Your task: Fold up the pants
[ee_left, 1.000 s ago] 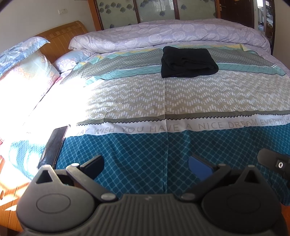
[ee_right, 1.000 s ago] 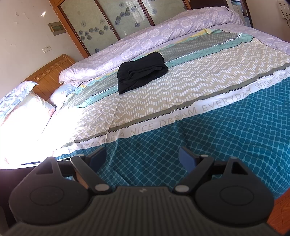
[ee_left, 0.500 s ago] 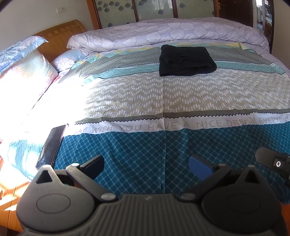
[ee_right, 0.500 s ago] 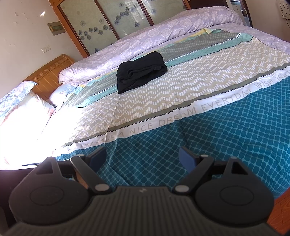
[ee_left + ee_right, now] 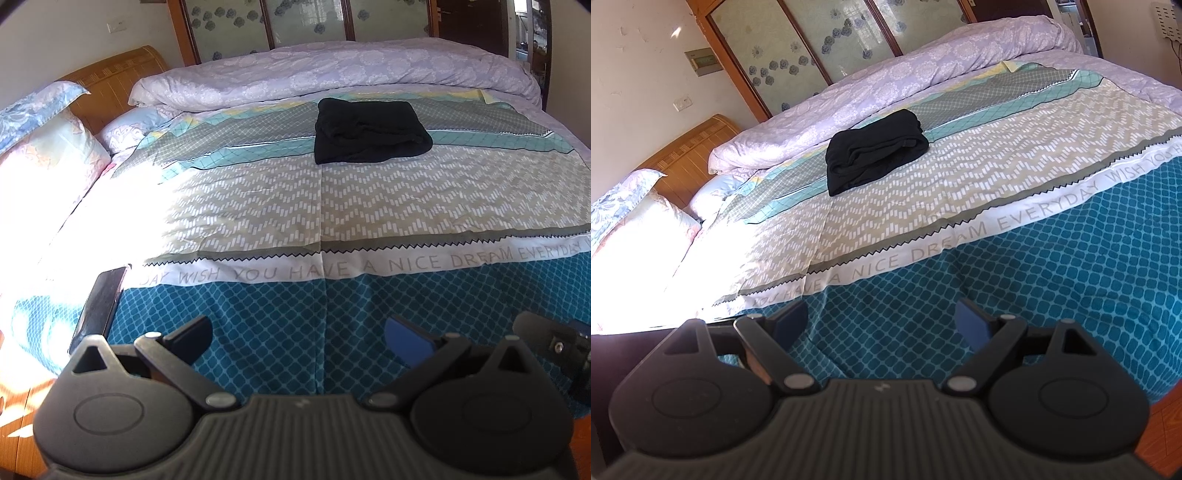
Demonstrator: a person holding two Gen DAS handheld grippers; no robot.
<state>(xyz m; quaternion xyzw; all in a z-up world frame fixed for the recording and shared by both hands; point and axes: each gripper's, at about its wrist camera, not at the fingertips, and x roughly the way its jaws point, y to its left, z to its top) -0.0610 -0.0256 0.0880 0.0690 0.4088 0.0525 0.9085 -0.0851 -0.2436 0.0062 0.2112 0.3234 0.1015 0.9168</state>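
Note:
Black pants [image 5: 369, 132] lie folded into a compact bundle on the far part of the bed, near the rolled lilac duvet; the right wrist view shows the same pants [image 5: 875, 160] at upper centre. My left gripper [image 5: 298, 334] hangs open over the teal near edge of the bedspread, far short of the pants, with nothing between its fingers. My right gripper [image 5: 881, 320] is likewise open and empty above the teal band. Part of the right gripper's body [image 5: 554, 345] shows at the right edge of the left wrist view.
A dark phone [image 5: 100, 302] lies at the bed's near left edge. Pillows [image 5: 44, 155] and a wooden headboard [image 5: 114, 68] sit at the left. A rolled lilac duvet [image 5: 332, 72] runs along the far side. The patterned bedspread [image 5: 332, 206] lies flat between grippers and pants.
Both grippers have pulled back slightly and stay open; the left view tilted down a little. The folded pants have not moved.

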